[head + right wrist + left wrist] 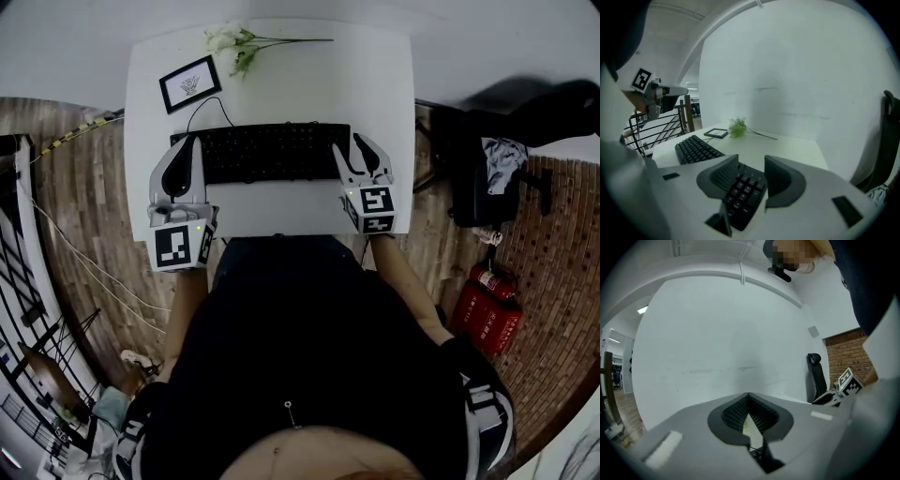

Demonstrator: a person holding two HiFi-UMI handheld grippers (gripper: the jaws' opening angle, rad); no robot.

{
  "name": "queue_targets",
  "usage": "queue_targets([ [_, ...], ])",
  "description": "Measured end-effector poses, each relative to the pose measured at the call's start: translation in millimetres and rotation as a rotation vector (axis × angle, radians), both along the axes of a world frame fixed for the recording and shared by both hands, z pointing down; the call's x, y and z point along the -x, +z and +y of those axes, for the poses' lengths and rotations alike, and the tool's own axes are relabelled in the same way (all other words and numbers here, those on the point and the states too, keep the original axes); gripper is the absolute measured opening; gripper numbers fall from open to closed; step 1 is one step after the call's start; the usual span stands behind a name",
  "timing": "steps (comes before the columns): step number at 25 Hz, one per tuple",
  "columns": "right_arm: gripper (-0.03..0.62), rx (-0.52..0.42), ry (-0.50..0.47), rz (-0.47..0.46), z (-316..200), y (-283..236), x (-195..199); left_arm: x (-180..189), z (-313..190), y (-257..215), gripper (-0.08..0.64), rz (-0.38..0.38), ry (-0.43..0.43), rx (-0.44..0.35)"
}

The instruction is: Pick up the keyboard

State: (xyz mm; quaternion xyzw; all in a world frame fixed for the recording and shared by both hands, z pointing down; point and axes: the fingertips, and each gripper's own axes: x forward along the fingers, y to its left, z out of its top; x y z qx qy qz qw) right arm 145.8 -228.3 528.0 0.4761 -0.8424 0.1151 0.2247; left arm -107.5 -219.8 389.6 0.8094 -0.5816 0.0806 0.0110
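The left tongs [192,142], level and pinched together, are at the left end of the keyboard [267,152] on the tabletop [309,84], while the right tongs [351,146], tilted down, gape wide astride its right end.

Framed picture [190,83], flower sprig [236,43], fire extinguishers [487,314]

Left tool [190,142], right tool [353,143]: grey, dark ribbed pads [723,176], black-white marker cubes [178,246]; black top [309,347].
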Motion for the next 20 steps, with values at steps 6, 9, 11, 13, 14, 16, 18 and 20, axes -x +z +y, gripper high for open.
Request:
queue_targets([
  [6, 0.147, 0.112, -0.019, 0.001, 3.2, 34.9, -7.2, -0.6, -11.4, 8.9, 0.012, -0.018, 0.004, 0.027],
  [9, 0.158, 0.186, -0.001, -0.019, 5.2, 51.3, -13.0, -1.3, -13.3, 13.3, 0.012, -0.014, 0.007, 0.039],
  [11, 0.164, 0.244, 0.023, -0.061, 5.3, 60.5, -17.4, -0.4, -14.8, 19.1, 0.012, -0.005, 0.006, 0.058],
  [13, 0.170, 0.303, 0.048, -0.116, 5.8, 67.5, -19.7, 1.9, -15.9, 23.7, 0.012, 0.012, 0.010, 0.067],
  [14, 0.176, 0.334, 0.059, -0.139, 6.7, 71.2, -20.6, 3.2, -16.5, 25.1, 0.012, 0.019, 0.015, 0.067],
  [16, 0.192, 0.398, 0.082, -0.169, 8.1, 79.5, -22.4, 7.0, -18.6, 26.4, 0.012, 0.017, 0.024, 0.075],
  [18, 0.196, 0.450, 0.101, -0.188, 8.4, 86.5, -23.9, 11.7, -21.9, 25.9, 0.011, 0.001, 0.033, 0.085],
  [20, 0.201, 0.483, 0.117, -0.200, 8.4, 90.5, -26.3, 16.2, -25.2, 24.4, 0.012, -0.003, 0.041, 0.090],
])
